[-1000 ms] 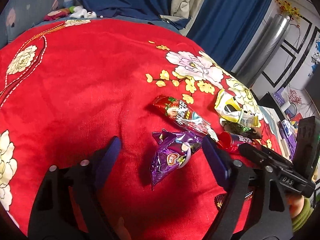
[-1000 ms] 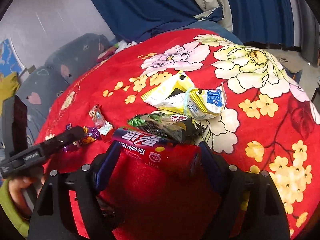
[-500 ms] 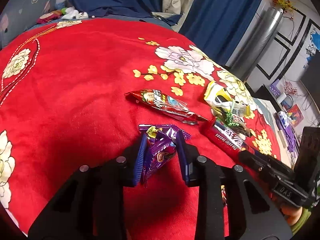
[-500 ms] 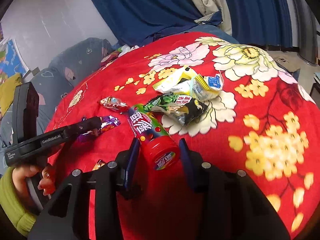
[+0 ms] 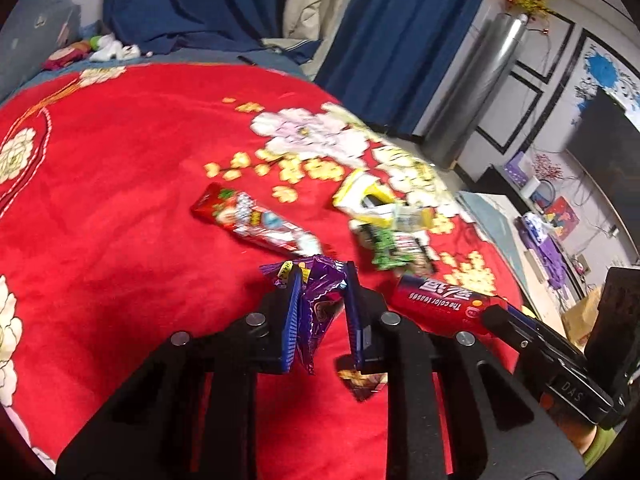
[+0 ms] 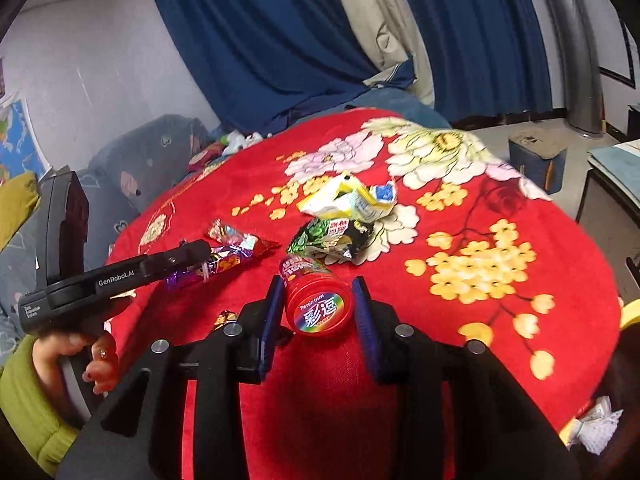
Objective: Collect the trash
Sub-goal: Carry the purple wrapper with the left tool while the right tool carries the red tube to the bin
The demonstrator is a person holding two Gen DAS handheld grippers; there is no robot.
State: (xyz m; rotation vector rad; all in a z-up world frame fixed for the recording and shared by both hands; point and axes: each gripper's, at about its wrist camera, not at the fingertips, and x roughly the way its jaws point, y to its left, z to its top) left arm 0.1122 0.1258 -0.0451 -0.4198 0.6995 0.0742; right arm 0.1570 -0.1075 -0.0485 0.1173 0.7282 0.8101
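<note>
Lifting stage: left tongs (image 5: pixel 320 300) clamping the purple wrapper (image 5: pixel 316 312), right tongs (image 6: pixel 316 308) clamping the red tube (image 6: pixel 316 300), jaws having just been closing; next needing a bin, none showing.

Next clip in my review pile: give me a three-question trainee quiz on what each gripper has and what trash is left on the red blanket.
1. True or false: the left gripper is shut on the purple wrapper.
2. What does the right gripper hold?
A. the yellow and white packet
B. the red candy tube
C. the green and black packet
3. Fill in: the wrapper lying just beyond the purple one in the left wrist view is mostly ____ in colour.

Key
1. True; the pads pinch it.
2. B, the red candy tube, end cap toward the camera. The yellow and white packet and the green and black packet lie on the red blanket.
3. Red, the long red wrapper.
</note>
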